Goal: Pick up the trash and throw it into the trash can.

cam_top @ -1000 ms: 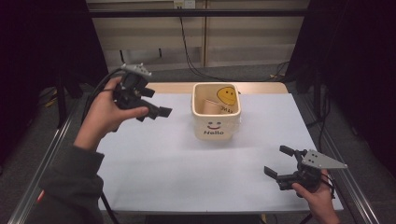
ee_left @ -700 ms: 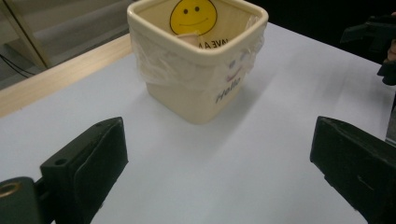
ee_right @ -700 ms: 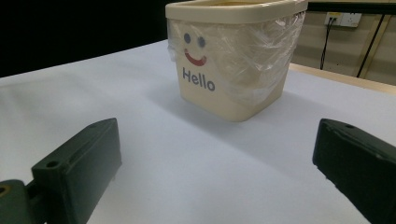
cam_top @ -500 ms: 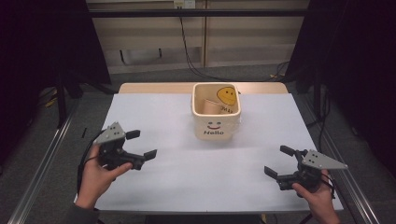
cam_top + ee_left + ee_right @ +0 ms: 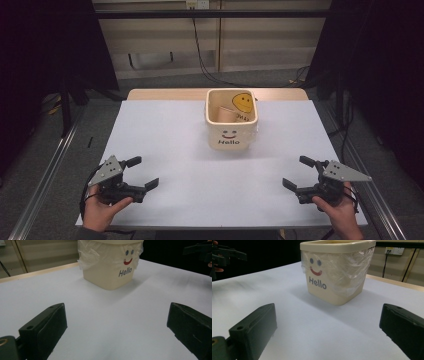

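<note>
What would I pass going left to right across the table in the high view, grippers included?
Left gripper with open jaws, near the table's left front corner → cream bin printed "Hello", with a brown cup lying inside → right gripper, also open, near the right front corner.

Dim room, dark edges; overhead light brightens the white table point(image 5: 175, 145); soft shadows; near jaws slightly blurred.

Cream bin point(image 5: 231, 136) with a red smile, blue eyes and "Hello"; yellow smiley inside; white surface point(image 5: 175, 150); black tools.
</note>
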`<state>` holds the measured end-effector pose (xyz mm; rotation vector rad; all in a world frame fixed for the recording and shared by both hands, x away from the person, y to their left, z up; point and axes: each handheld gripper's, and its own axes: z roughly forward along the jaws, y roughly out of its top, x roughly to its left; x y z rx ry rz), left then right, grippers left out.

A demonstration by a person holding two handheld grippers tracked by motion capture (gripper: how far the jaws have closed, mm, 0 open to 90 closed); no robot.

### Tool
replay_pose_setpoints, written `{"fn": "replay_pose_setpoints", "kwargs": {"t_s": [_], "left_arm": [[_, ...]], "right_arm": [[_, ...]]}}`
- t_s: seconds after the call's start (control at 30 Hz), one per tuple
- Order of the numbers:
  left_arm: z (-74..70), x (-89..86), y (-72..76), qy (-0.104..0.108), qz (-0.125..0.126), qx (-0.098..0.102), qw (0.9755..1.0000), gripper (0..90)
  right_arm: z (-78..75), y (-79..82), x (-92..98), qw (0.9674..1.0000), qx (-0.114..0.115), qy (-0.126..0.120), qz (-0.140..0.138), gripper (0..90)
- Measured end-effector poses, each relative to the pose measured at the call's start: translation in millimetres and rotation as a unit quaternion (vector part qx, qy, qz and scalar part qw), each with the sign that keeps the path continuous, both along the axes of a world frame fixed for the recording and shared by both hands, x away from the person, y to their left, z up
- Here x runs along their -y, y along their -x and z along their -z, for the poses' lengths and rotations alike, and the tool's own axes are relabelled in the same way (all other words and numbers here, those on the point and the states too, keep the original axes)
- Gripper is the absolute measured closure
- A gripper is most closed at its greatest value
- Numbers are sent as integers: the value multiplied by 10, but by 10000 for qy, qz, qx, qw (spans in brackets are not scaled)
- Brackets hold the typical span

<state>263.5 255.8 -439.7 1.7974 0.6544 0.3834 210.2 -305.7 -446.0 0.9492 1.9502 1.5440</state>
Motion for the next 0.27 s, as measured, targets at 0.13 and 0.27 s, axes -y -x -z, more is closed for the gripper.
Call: {"fn": "replay_pose_setpoints", "kwargs": {"t_s": [0.13,0.27], "left_arm": [[6,-15,5,90,-6,6,10000,25],[11,-24,10,95,-44,72,9999,25]], "right_arm": [[0,3,1,10000,5,4,-2,7],[0,3,4,10000,-9,-11,12,6]]}}
